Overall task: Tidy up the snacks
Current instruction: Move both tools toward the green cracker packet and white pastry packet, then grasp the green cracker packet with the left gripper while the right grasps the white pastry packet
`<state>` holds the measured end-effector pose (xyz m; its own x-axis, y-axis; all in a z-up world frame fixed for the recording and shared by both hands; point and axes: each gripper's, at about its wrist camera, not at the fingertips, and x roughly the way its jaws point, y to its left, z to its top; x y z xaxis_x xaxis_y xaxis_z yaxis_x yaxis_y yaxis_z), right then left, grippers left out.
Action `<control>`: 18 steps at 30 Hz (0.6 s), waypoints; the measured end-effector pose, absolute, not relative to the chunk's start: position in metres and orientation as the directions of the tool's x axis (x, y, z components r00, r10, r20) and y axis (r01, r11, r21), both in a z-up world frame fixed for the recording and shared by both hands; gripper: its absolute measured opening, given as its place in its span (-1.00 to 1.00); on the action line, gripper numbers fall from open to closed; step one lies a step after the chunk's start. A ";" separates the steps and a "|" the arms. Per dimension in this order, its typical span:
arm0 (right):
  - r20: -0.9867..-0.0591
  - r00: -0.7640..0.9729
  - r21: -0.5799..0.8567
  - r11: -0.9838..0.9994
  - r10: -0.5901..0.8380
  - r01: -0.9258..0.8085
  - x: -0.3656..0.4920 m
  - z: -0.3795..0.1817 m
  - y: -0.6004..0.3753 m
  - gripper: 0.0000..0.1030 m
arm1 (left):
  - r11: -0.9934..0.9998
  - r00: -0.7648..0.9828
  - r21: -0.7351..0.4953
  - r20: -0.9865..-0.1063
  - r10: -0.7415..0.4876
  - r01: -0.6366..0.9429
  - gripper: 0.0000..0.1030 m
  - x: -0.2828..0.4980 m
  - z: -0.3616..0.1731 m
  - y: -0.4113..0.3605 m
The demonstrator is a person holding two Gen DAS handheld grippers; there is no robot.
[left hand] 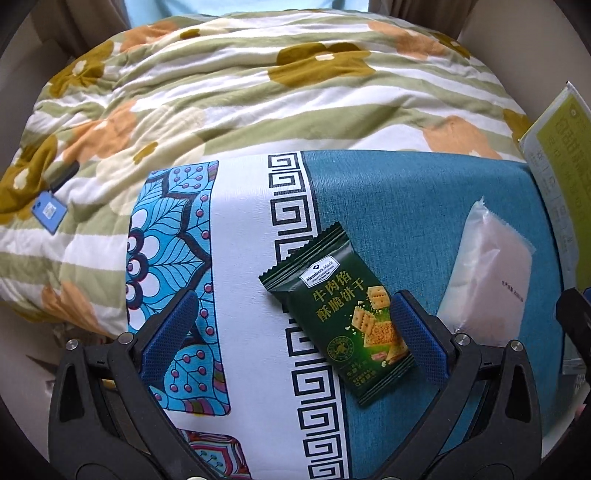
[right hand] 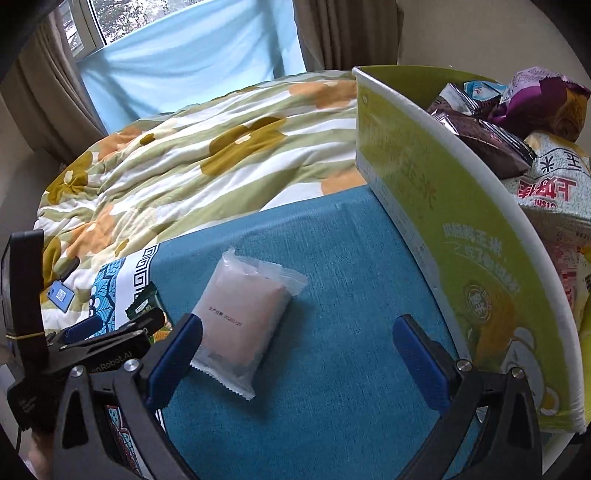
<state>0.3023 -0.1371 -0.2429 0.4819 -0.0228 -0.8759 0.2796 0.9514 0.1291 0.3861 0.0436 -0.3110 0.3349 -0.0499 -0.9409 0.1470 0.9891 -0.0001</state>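
Hand-held gripper (left hand: 295, 317) agape over cracker packet (left hand: 338, 314)

Home bedroom: quilted bed (left hand: 240, 92), curtained window (right hand: 122, 22).

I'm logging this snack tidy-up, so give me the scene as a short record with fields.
surface: blue patterned cloth on a bed with a flowered quilt
loose snacks: green cracker packet; pale pink packet
container: green box, already holding several snack bags
left gripper: open, cracker packet between its fingers
right gripper: open, above the pink packet
other: blue phone on the quilt
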 end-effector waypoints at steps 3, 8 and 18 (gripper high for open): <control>-0.879 0.477 0.141 0.947 -0.015 0.289 0.309 -0.247 -0.135 0.99 | 0.986 0.335 0.005 -0.941 -0.051 0.166 1.00 0.384 -0.311 0.044; -0.889 0.459 0.142 0.950 -0.002 0.279 0.324 -0.258 -0.119 0.99 | 0.974 0.337 0.036 -0.940 -0.043 0.224 1.00 0.374 -0.307 0.045; -0.912 0.410 0.124 0.953 -0.001 0.278 0.344 -0.278 -0.095 0.99 | 0.976 0.303 -0.028 -0.948 -0.095 0.218 0.99 0.364 -0.304 0.053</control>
